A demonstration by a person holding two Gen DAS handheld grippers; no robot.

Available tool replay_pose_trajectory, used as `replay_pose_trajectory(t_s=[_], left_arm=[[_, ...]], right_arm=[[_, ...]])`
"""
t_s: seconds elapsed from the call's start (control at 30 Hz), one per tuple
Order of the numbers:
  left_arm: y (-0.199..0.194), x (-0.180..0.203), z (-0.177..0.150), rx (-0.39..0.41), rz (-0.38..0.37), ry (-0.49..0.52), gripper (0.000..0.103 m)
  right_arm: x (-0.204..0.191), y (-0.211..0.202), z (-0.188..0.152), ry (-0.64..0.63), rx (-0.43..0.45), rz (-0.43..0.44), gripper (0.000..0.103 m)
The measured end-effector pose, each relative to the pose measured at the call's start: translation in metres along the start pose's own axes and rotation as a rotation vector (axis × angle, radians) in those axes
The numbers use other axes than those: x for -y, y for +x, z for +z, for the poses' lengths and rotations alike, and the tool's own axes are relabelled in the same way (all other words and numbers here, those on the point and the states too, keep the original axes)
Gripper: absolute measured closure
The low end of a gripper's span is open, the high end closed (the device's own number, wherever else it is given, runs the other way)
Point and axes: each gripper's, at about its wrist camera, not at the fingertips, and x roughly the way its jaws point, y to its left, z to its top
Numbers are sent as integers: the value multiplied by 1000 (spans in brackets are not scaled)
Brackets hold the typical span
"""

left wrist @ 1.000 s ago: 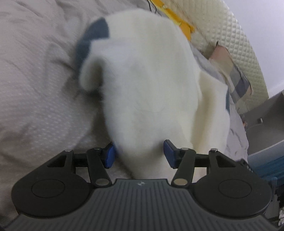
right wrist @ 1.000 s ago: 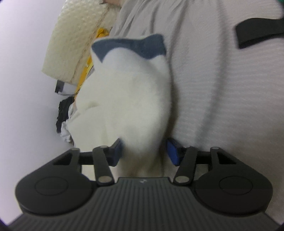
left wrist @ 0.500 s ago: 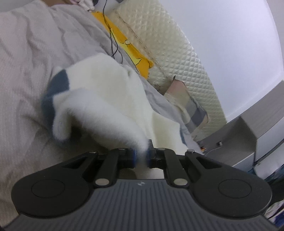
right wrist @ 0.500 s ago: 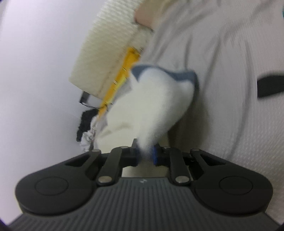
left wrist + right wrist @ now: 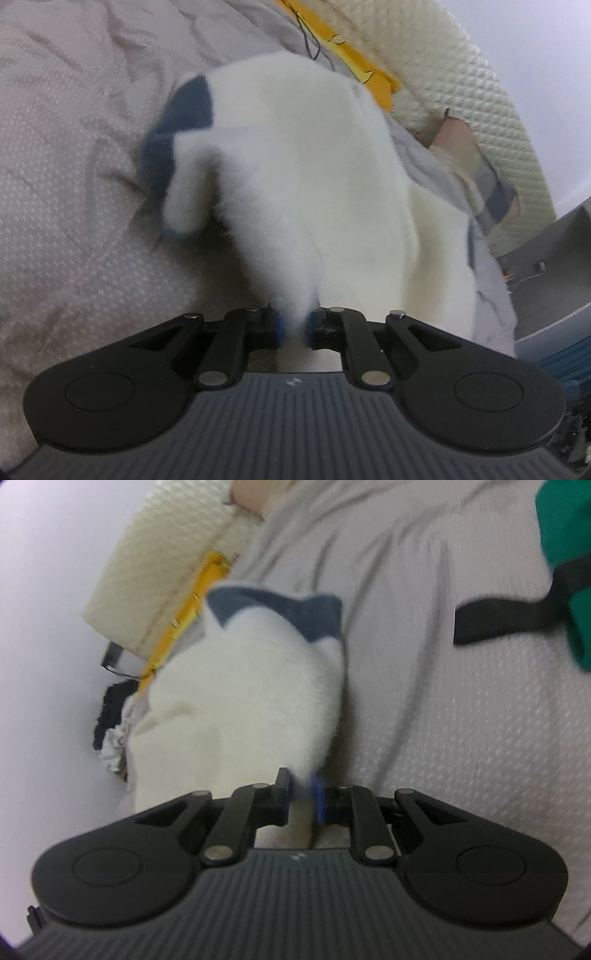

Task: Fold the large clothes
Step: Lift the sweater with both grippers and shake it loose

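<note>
A fluffy white garment [image 5: 314,192] with dark blue trim [image 5: 192,107] lies on a grey bedsheet [image 5: 66,147]. My left gripper [image 5: 295,325] is shut on a bunched edge of the white garment, which rises away from the jaws. The same garment shows in the right wrist view [image 5: 251,701] with its blue trim [image 5: 280,613] at the far end. My right gripper [image 5: 301,797] is shut on another pinch of it. The fabric hangs between both grippers, lifted off the sheet near the jaws.
A cream quilted headboard [image 5: 461,74] and a yellow cloth [image 5: 351,55] lie beyond the garment. A plaid garment [image 5: 491,188] lies near a grey cabinet [image 5: 554,258]. In the right view a black strap [image 5: 506,620] and green fabric [image 5: 565,572] lie on the sheet [image 5: 443,720].
Both grippers were open around the white garment a second ago; both have closed on it and now hold it pinched, with the views shifting as the garment is lifted and moved.
</note>
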Motion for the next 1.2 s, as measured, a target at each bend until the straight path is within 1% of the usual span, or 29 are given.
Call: replay_pose_trajectory(t_s=[0.07,0.1,0.13,0.17,0.2,0.23,0.27,0.3,0.33,0.4,0.43,0.5,0.6,0.73,0.77,0.83,0.87,0.93,0.97,1.0,1.07,1.1,1.2], left_arm=[[6,-2,2,-2,9,-12,88],[6,-4,2,-4,6,-18,88],[5,-5,1,-7,-1,-24,86],[5,-7,1,-15,-8,-28,81],[5,-9,0,-24,-18,-35,74],[1,-10,-3,-36,-35,-47,70],[-5,-11,-5,-48,-57,-58,61],[-7,-12,-7,-58,-77,-64,59],[-10,-10,-10,-68,-91,-64,59],[-17,-6,-16,-82,-109,-50,56],[-19,-3,-19,-84,-118,-37,55],[-19,0,-22,-89,-116,-19,50],[-6,1,-23,-119,-110,-36,49],[10,-4,-24,-153,-73,-59,49],[12,-6,-24,-158,-70,-72,49],[13,-9,-23,-159,-73,-97,49],[12,-10,-24,-158,-76,-106,51],[8,-14,-25,-151,-65,-109,64],[5,-16,-24,-145,-61,-103,75],[1,-17,-23,-135,-70,-105,83],[-8,-17,-20,-98,-110,-106,89],[-15,-15,-18,-67,-128,-89,90],[-36,-6,-15,6,-175,-31,91]], right_arm=[[4,3,-1,29,-8,13,82],[6,4,-1,46,-12,25,77],[9,3,-2,60,-18,38,65],[10,3,-3,73,-27,57,58],[10,2,-6,79,-36,79,46],[10,0,-10,78,-46,101,41],[7,2,-12,73,-63,123,41],[3,6,-15,67,-82,136,41],[0,9,-18,61,-98,140,41],[-6,14,-24,30,-94,95,41],[-7,16,-26,17,-95,87,41],[-8,22,-28,15,-104,89,41],[-7,33,-26,-7,-108,82,43],[-7,41,-21,-23,-111,94,44],[-9,41,-20,-31,-111,101,47],[-11,38,-19,-52,-109,121,78],[-13,36,-18,-53,-106,136,81],[-16,29,-16,-53,-83,176,86],[-20,22,-14,-57,-61,206,87],[-22,18,-13,-59,-45,231,87],[-27,8,-11,-70,-10,266,87],[-29,4,-11,-77,2,271,88],[-24,-3,-11,-71,15,253,88]])
